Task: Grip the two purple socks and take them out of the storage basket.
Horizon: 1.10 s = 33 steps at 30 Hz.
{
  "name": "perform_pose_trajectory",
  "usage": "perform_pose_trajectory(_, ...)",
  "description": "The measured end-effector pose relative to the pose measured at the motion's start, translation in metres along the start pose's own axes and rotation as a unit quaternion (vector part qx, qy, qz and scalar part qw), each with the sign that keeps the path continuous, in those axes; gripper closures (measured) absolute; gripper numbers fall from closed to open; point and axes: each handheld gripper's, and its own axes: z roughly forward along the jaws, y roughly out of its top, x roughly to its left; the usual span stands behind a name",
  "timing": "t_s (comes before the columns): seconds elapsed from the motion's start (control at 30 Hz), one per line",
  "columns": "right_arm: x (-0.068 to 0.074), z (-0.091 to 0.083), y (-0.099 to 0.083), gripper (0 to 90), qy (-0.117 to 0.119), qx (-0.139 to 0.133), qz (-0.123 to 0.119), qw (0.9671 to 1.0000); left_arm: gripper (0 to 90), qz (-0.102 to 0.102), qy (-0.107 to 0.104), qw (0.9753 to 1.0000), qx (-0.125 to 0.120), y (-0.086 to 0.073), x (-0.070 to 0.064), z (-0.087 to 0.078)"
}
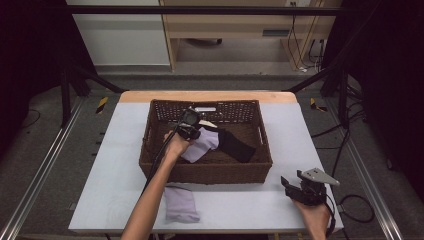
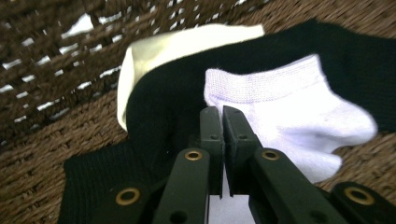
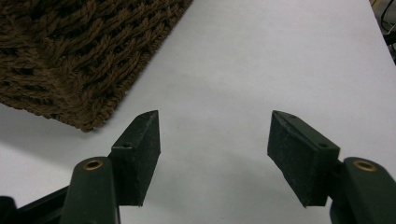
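My left gripper (image 1: pixel 192 131) is inside the brown wicker basket (image 1: pixel 205 175), shut on a pale lavender sock (image 1: pixel 202 146). In the left gripper view the jaws (image 2: pixel 222 112) pinch the lavender sock (image 2: pixel 299 121) near its cuff, and pale fabric shows between them. Under it lies a long black sock (image 2: pixel 173 88) on a cream cloth (image 2: pixel 187 42). That black sock (image 1: pixel 237 145) stretches toward the basket's right side. My right gripper (image 1: pixel 292 185) stands open over the bare table at the basket's near right corner. Nothing lies between its jaws (image 3: pixel 215 135).
A second lavender sock (image 1: pixel 180 204) lies on the white table (image 1: pixel 115 150) in front of the basket, beside the left forearm. The basket's corner (image 3: pixel 70 60) is close to the right gripper's left jaw. Open table surface (image 3: pixel 261 56) stretches ahead of that gripper.
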Motion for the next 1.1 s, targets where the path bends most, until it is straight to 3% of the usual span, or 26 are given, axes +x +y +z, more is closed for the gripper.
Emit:
perform_pose_trajectory(0.2,-0.001,0.0,0.0,34.6,-0.001,0.0,0.0,1.0,86.5,0.011,-0.005,0.9983,-0.058,0.002,-0.003,-0.019)
perform_pose_trajectory(0.27,-0.001,0.001,0.0,34.6,-0.003,0.0,-0.003,1.0,86.5,0.009,-0.002,0.9966,-0.082,0.003,-0.003,-0.027)
perform_pose_trajectory(0.33,-0.001,0.001,0.0,34.7,-0.004,0.0,-0.004,1.0,86.6,-0.002,-0.014,0.9941,-0.107,0.004,-0.002,-0.038)
perform_pose_trajectory(0.47,-0.001,0.0,0.0,34.7,-0.004,-0.001,-0.003,1.0,86.7,-0.01,-0.02,0.9871,-0.159,0.004,-0.003,-0.06)
perform_pose_trajectory(0.63,-0.001,0.0,-0.001,34.7,-0.004,0.0,-0.003,1.0,86.7,-0.01,-0.029,0.976,-0.216,0.001,-0.005,-0.09)
perform_pose_trajectory(0.8,-0.001,0.001,-0.001,34.7,-0.005,0.001,-0.003,1.0,86.7,-0.006,-0.037,0.9696,-0.242,-0.005,-0.006,-0.114)
perform_pose_trajectory(0.83,-0.001,0.001,-0.001,34.8,-0.005,0.001,-0.002,1.0,86.7,-0.007,-0.039,0.9672,-0.251,-0.006,-0.007,-0.119)
perform_pose_trajectory(1.1,-0.001,0.001,-0.001,34.9,-0.006,0.003,-0.001,1.0,86.6,-0.008,-0.056,0.9575,-0.283,-0.016,-0.009,-0.148)
